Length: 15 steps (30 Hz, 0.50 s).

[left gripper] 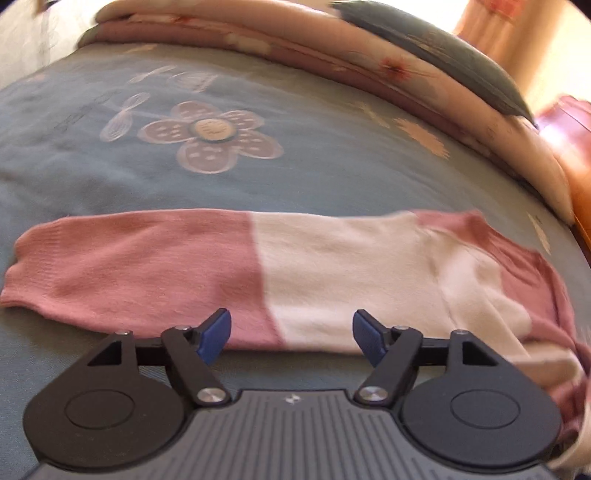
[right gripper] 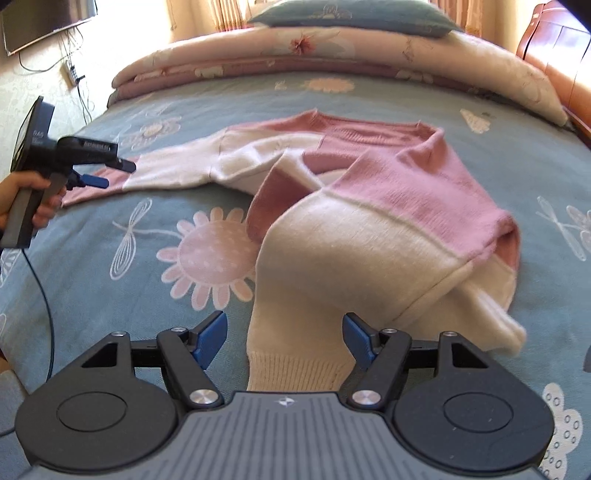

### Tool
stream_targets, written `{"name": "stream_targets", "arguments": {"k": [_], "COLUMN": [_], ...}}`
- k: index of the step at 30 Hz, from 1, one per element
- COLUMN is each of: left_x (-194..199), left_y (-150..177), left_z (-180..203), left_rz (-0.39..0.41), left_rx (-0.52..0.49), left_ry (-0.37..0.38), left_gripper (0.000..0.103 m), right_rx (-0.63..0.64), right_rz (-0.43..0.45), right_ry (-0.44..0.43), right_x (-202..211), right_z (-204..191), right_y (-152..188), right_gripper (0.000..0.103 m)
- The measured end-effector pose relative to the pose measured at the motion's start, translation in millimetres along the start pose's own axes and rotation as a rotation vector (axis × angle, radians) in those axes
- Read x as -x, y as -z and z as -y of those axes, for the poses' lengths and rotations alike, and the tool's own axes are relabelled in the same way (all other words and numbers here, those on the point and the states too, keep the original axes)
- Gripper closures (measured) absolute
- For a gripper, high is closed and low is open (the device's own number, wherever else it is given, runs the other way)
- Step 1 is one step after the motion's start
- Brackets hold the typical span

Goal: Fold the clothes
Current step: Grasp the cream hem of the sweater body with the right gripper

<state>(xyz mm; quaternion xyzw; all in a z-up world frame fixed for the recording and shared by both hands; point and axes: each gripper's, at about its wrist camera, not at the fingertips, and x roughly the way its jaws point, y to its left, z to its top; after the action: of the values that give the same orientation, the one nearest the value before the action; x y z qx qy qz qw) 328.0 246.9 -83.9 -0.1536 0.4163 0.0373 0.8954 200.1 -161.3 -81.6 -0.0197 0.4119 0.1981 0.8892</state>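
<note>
A pink and cream knit sweater (right gripper: 369, 206) lies crumpled on the blue flowered bedspread (right gripper: 110, 295). One sleeve (left gripper: 258, 273) stretches flat across the left wrist view, pink at the cuff end, cream toward the body. My left gripper (left gripper: 291, 332) is open, its blue pads just at the sleeve's near edge; it also shows in the right wrist view (right gripper: 110, 173) over the sleeve's pink cuff. My right gripper (right gripper: 282, 338) is open, with the cream ribbed hem (right gripper: 295, 369) of the sweater lying between its fingers.
A folded pink floral quilt (right gripper: 332, 51) and a blue-grey pillow (right gripper: 351, 14) lie at the head of the bed. A wooden headboard (right gripper: 554, 55) stands at the right. A wall-mounted screen (right gripper: 44, 22) and cables are at the left.
</note>
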Motion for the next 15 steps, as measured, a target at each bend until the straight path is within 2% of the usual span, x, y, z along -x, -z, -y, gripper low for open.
{"name": "stream_targets", "arguments": {"k": [3, 6, 9, 12, 15], "left_x": [16.2, 29.2, 33.4, 32.3, 28.2], "left_y": [14.4, 34.6, 60.6, 86.5, 104.6], "left_z": [41.4, 85.9, 126.9, 156.6, 169.3], "left_rz": [0.006, 0.005, -0.036, -0.087, -0.115], "left_rx": [-0.122, -0.225, -0.317, -0.389, -0.393], "left_ry": [0.07, 0.148, 0.22, 0.241, 0.243], "left_gripper": [0.024, 0.02, 0.02, 0.02, 0.02], "right_rx": [0.039, 0.085, 0.122, 0.141, 0.151], "right_rz": [0.038, 0.028, 0.008, -0.019, -0.058], "right_ry": [0.0, 0.002, 0.004, 0.012, 0.019], "right_x": [6.1, 2.9, -4.9, -12.6, -21.1], "right_z": [-2.2, -9.8, -18.1, -23.0, -24.8], "right_y": [-4.6, -9.0, -9.8, -5.6, 3.0], "right_gripper": [0.03, 0.03, 0.03, 0.032, 0.036]}}
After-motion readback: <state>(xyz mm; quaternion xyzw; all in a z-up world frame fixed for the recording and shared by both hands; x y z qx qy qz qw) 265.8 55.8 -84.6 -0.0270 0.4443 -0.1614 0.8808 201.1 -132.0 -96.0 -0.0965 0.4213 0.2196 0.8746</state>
